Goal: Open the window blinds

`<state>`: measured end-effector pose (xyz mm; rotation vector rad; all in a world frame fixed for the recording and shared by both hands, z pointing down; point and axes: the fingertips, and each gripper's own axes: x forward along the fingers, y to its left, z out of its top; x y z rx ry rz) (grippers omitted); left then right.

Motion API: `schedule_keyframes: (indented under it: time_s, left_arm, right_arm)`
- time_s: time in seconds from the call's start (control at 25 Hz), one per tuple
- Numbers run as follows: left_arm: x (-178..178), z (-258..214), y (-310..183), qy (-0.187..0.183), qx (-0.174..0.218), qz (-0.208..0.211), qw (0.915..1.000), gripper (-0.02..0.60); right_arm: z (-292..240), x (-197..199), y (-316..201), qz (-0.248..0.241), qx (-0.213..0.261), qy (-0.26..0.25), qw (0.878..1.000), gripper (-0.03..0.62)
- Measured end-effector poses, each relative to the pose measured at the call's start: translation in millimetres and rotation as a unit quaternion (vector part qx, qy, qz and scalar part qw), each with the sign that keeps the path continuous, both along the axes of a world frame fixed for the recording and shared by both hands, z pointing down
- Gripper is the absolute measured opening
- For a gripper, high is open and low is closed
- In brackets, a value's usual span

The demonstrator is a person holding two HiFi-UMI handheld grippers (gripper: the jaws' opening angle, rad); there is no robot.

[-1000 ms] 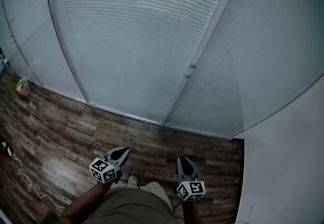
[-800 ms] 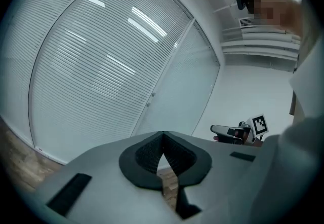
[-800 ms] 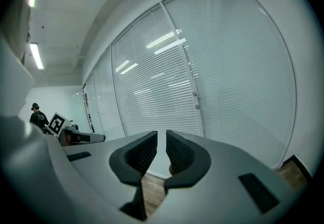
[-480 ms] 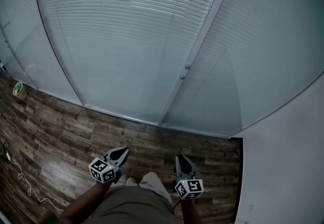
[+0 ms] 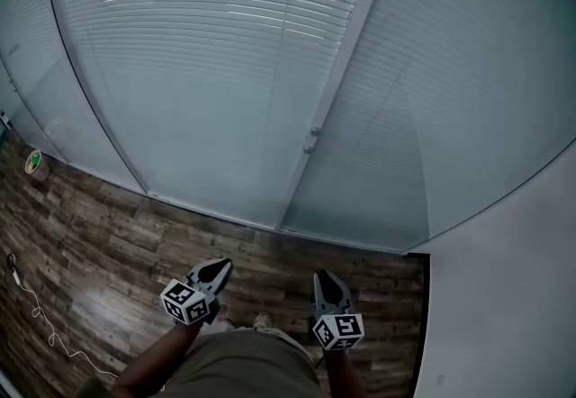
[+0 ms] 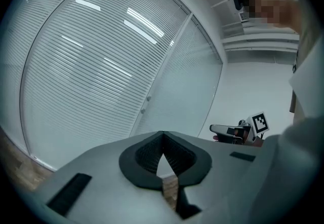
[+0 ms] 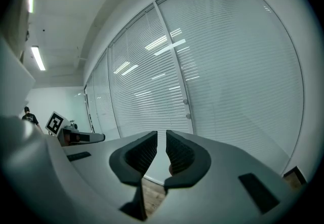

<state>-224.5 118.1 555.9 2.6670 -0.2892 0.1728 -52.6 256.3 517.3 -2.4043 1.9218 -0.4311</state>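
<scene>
White slatted blinds hang shut behind tall glass panels. Two small round knobs sit on the grey post between two panels; they also show in the left gripper view and the right gripper view. My left gripper is held low over the wooden floor, well short of the glass, shut and empty. My right gripper hangs beside it, pointing at the panels. Its jaws are shut to a thin slit with nothing between them.
A roll of tape lies on the wood floor by the glass at far left. A white cable trails near it. A plain white wall closes the right side. The person's shoes are between the grippers.
The person has walked toward the glass. The knobbed post has slid left in the head view. Both grippers travelled along side by side, and their jaws look the same.
</scene>
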Motion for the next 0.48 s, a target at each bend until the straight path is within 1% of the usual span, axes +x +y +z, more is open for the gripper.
schedule_keyframes:
  time_s: [0.12,0.48]
  left_arm:
    - [18,-4,4,-0.003,0.009,-0.006,0.9999,0.014]
    - [18,6,12,-0.018,-0.002,-0.051,0.9985,0.014]
  right_arm:
    - [4,19,-2,-0.007,-0.003,-0.008,1.0,0.04]
    - [5,44,0,-0.025,0.002,-0.023,0.999,0.04]
